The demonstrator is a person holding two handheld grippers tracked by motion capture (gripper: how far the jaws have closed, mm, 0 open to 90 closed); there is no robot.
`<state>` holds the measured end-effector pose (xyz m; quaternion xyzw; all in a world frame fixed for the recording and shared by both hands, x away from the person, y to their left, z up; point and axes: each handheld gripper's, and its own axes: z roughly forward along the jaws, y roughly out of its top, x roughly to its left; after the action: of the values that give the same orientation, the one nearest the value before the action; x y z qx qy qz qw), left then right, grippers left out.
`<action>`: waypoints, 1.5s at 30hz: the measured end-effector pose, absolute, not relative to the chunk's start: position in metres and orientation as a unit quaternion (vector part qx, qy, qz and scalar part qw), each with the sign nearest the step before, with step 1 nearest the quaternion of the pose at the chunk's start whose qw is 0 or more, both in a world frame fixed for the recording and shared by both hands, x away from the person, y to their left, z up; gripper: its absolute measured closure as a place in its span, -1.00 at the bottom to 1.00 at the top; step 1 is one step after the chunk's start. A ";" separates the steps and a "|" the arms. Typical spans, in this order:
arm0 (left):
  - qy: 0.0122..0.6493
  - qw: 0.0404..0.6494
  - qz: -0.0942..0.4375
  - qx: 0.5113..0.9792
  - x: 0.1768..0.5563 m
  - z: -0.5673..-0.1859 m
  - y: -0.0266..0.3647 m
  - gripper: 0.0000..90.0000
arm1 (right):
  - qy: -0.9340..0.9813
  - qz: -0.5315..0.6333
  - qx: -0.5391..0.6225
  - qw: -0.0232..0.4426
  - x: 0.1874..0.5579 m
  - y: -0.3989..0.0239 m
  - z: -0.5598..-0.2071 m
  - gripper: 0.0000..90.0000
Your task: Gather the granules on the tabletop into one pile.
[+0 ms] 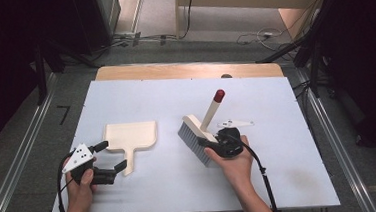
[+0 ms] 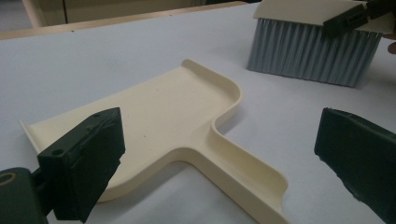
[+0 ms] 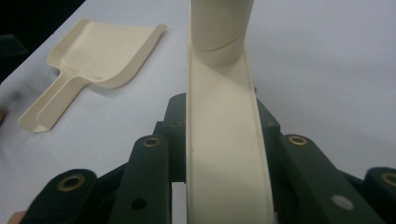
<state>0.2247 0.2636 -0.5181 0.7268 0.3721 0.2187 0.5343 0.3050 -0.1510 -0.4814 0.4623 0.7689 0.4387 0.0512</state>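
A cream dustpan (image 1: 130, 136) lies flat on the white table (image 1: 150, 96), its handle (image 1: 129, 162) pointing toward the person. My left gripper (image 1: 111, 155) is open, one jaw on each side of the handle without touching it. In the left gripper view the dustpan (image 2: 163, 107) sits between the wide-apart jaws of the left gripper (image 2: 219, 140). My right gripper (image 1: 207, 143) is shut on the cream back of a brush (image 1: 195, 134) with grey bristles pointing down at the table and a red-tipped handle (image 1: 219, 95). The brush (image 3: 219, 56) runs up between the jaws of the right gripper (image 3: 223, 130).
The table's wooden back edge (image 1: 188, 70) runs along the far side, with cables on the floor (image 1: 261, 34) beyond. Metal rails (image 1: 24, 152) flank the table. White surface lies bare between dustpan and brush and to the right of the brush.
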 end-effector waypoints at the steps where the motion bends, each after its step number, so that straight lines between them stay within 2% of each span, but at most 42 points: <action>1: 0.372 0.534 0.219 0.727 0.225 -0.518 0.264 -0.96 | 0.769 0.438 0.464 0.053 0.305 -0.154 -0.482 0.46; 8: 0.372 0.533 0.219 0.728 0.225 -0.518 0.263 -0.96 | 0.777 0.446 0.439 0.065 0.307 -0.169 -0.475 0.46; 17: 0.372 0.532 0.219 0.729 0.225 -0.518 0.263 -0.96 | 0.849 0.442 0.283 0.068 0.308 -0.181 -0.439 0.46; 21: 0.371 0.531 0.219 0.729 0.225 -0.518 0.263 -0.96 | 0.875 0.431 0.217 0.029 0.305 -0.181 -0.447 0.46; 28: 0.372 0.531 0.219 0.729 0.225 -0.518 0.262 -0.96 | 0.894 0.410 0.183 0.000 0.311 -0.178 -0.469 0.46; 31: 0.372 0.532 0.219 0.729 0.225 -0.518 0.262 -0.96 | 0.895 0.414 0.164 0.019 0.316 -0.179 -0.471 0.46; 45: 0.373 0.527 0.222 0.731 0.225 -0.519 0.262 -0.96 | 0.891 0.415 0.182 0.035 0.332 -0.185 -0.472 0.46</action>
<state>0.2245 0.2616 -0.5186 0.7308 0.3728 0.2217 0.5271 0.3325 -0.1850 -0.4720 0.1823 0.8909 0.4145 0.0346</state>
